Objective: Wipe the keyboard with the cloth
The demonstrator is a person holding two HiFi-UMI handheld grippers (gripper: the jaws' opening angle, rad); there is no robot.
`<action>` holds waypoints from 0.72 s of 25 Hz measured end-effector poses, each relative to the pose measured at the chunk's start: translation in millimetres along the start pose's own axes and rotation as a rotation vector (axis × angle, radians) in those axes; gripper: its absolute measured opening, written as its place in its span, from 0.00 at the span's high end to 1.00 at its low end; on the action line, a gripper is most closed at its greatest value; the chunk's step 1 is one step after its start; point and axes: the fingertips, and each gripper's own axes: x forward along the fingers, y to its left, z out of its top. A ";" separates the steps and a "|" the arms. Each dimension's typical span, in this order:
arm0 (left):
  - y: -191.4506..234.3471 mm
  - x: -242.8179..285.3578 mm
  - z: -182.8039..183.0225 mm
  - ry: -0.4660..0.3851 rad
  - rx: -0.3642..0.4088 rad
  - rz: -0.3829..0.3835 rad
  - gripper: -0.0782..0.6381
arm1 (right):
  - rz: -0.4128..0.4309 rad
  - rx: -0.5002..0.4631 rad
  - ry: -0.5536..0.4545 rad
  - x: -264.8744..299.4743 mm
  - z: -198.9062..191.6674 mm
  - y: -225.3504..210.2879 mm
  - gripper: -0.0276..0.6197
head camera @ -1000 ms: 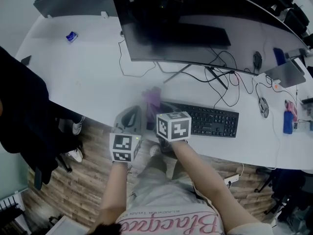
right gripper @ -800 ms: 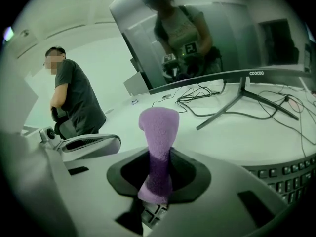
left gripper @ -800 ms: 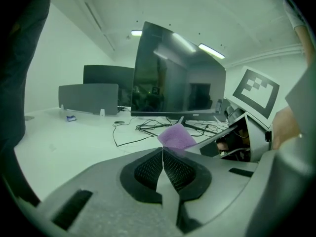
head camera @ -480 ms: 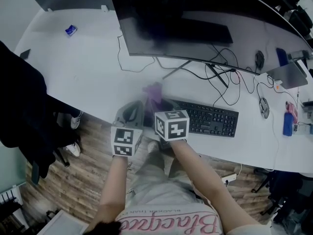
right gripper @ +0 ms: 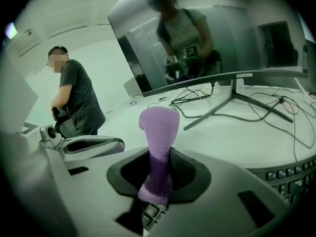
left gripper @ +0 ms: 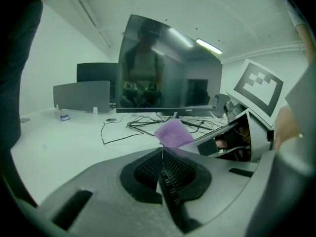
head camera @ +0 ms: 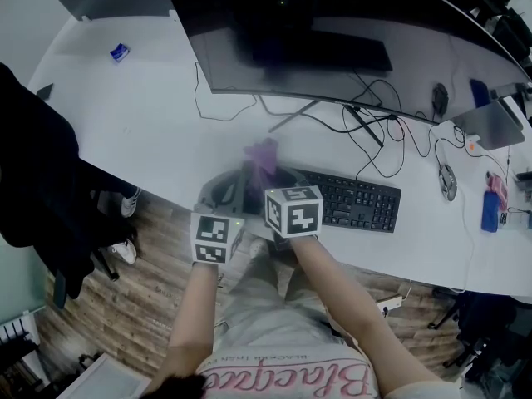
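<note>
A purple cloth (right gripper: 158, 132) stands up out of my right gripper (right gripper: 158, 174), which is shut on its lower end. In the head view the cloth (head camera: 262, 155) sticks out over the white desk (head camera: 141, 115) just left of the black keyboard (head camera: 353, 203). The keyboard's keys (right gripper: 291, 174) show at the right gripper view's lower right and under the jaws. My left gripper (left gripper: 161, 153) is shut, its jaws meeting in a thin line with nothing seen between them. It sits close beside the right gripper (left gripper: 237, 132), near the desk's front edge, with the cloth (left gripper: 173, 133) just beyond it.
A wide curved monitor (head camera: 332, 40) on a splayed stand fills the back of the desk, with black cables (head camera: 374, 131) trailing in front. A mouse (head camera: 448, 181) and a blue bottle (head camera: 489, 209) lie right of the keyboard. A person in a dark shirt (right gripper: 74, 100) stands at the left.
The left gripper has edged forward and closer to the right one. The cloth and right gripper have hardly shifted.
</note>
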 end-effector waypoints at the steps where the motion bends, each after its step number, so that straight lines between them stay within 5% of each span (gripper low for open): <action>1: -2.6 0.9 0.4 0.001 0.001 0.001 0.88 | -0.001 -0.002 0.001 -1.7 -0.1 -2.5 0.82; 18: -51.2 15.5 4.1 0.024 0.018 -0.006 0.88 | -0.009 0.001 0.003 -31.7 -4.7 -43.7 0.82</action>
